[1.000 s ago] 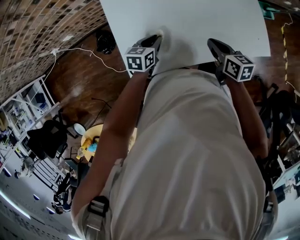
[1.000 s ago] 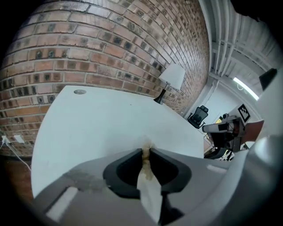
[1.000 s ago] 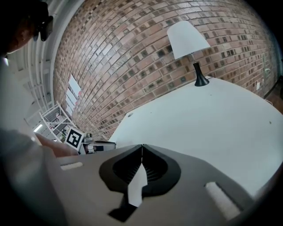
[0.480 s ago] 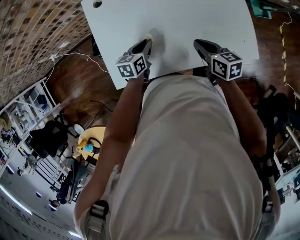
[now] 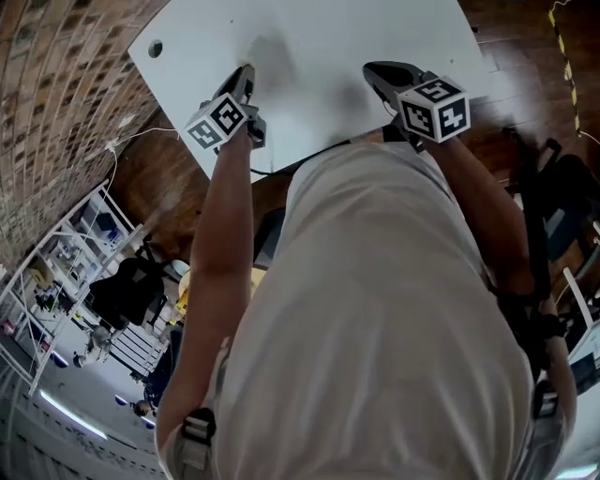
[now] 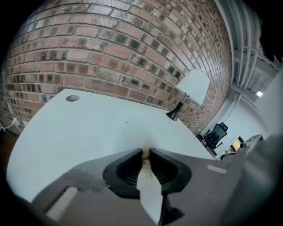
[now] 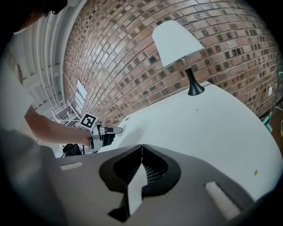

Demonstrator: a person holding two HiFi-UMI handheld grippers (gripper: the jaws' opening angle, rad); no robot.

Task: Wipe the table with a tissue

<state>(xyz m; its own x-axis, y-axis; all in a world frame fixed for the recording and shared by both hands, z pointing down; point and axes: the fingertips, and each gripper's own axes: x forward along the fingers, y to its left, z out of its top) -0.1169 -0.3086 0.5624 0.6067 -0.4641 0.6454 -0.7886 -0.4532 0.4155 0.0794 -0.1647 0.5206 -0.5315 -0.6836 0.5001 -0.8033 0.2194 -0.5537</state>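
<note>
White table (image 5: 375, 28) fills the top of the head view, and we see both grippers held out over its near part, well apart from each other. The left gripper (image 5: 247, 73) sits towards the table's left side, not far from a round hole (image 5: 155, 47) near the corner. In its own view the jaws are drawn almost together, with a small pale, tan-tinged wad pinched at their tips, which we take to be the tissue (image 6: 145, 154), though it is blurred there. From the right gripper view the same gripper shows side on, with a whitish lump at its tip lying low at the table surface. We cannot tell whether it presses on the top or only hangs just above it. The right gripper (image 5: 370, 70) is over the table's right half, its jaws closed tip to tip with nothing between them. A lamp (image 7: 177, 42) with a white shade and a black foot stands at the far side of the table, close to the brick wall (image 6: 110, 48). The person's pale shirt (image 5: 375, 309) covers most of the lower head view, with both forearms reaching forward to the grippers
</note>
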